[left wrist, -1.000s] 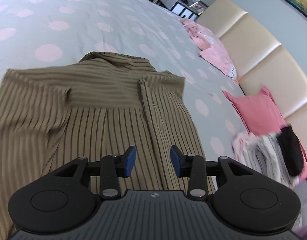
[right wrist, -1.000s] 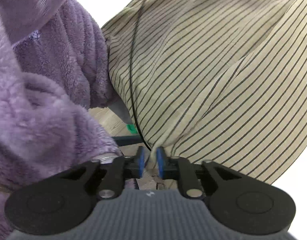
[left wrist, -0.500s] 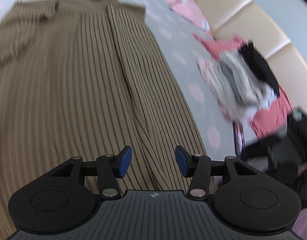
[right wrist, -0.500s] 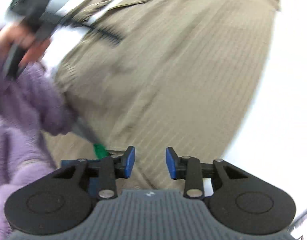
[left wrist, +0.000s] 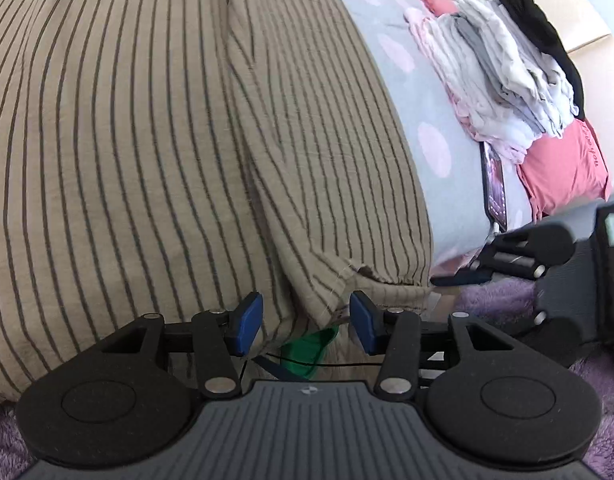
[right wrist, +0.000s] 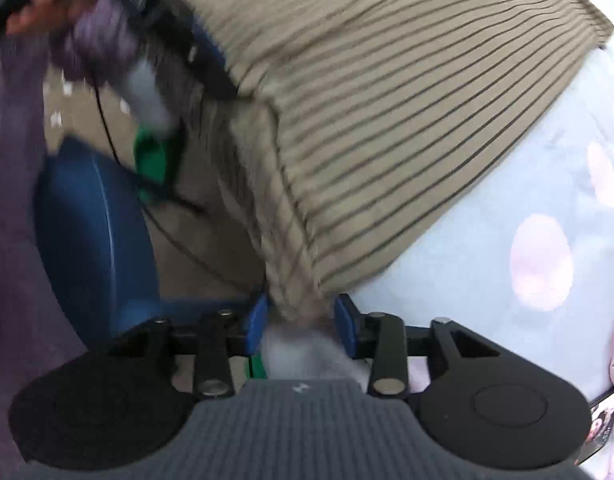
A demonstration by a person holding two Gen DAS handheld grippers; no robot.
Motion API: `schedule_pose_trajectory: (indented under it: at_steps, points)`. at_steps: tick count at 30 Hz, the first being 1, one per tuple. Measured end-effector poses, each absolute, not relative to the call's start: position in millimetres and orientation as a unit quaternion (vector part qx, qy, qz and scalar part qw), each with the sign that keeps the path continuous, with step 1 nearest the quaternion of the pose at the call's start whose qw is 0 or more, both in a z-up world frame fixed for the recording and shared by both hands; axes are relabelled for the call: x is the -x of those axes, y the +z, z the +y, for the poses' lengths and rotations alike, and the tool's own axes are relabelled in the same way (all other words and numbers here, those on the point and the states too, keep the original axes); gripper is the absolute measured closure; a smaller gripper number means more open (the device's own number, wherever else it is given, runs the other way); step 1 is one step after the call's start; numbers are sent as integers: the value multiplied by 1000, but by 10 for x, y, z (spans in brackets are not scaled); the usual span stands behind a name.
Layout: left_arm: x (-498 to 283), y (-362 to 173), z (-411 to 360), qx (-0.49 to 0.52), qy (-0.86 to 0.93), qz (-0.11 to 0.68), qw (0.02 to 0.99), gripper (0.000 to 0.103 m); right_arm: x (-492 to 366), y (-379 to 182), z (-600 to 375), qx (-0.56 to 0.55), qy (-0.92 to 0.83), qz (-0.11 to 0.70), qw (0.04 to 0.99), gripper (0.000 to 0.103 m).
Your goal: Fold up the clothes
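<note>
Garment: your tan striped shirt (left wrist: 155,128) lies spread on the polka-dot bed (left wrist: 439,184), its hem draped over the near edge.
Left tool (left wrist: 303,322): jaws partly apart and empty, the hem just ahead of the blue pads (left wrist: 247,322).
Right tool (right wrist: 299,322): jaws opening, pointed down, with the shirt's lower corner (right wrist: 303,304) hanging between them; blur hides whether the pads touch it.
Long axis: it runs away from you, hem to collar.
Key relation: both tools sit at the hem end, the right nearer its corner.
Beyond: folded pile (left wrist: 503,64) lies well apart.
</note>
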State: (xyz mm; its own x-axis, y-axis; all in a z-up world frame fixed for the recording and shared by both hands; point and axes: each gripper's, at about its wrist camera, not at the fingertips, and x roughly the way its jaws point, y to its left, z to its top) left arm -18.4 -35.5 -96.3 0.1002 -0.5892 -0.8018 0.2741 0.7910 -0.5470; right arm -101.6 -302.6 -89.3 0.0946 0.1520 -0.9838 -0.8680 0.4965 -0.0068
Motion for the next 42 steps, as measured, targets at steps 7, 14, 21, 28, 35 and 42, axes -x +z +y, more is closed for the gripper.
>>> schedule_pose_trajectory:
  at_steps: [7, 14, 21, 28, 35, 42]
  points:
    - [181, -1004, -357, 131, -302, 597, 731, 90, 1035, -1055, -2983, 352, 344, 550, 675, 99]
    - [173, -985, -465, 107, -307, 605, 727, 101, 1138, -1020, -2972, 346, 359, 573, 651, 101]
    - [179, -1041, -436, 100, -295, 613, 726, 101, 1258, -1182, -2917, 356, 390, 607, 594, 100]
    - [173, -1063, -417, 92, -283, 625, 722, 101, 1182, -1032, -2905, 346, 396, 599, 604, 96]
    - [272, -907, -321, 60, -255, 623, 737, 101, 801, -644, -2913, 289, 352, 570, 683, 79]
    - [319, -588, 126, 104, -199, 568, 791, 89, 604, -238, -2760, 229, 351, 505, 754, 73]
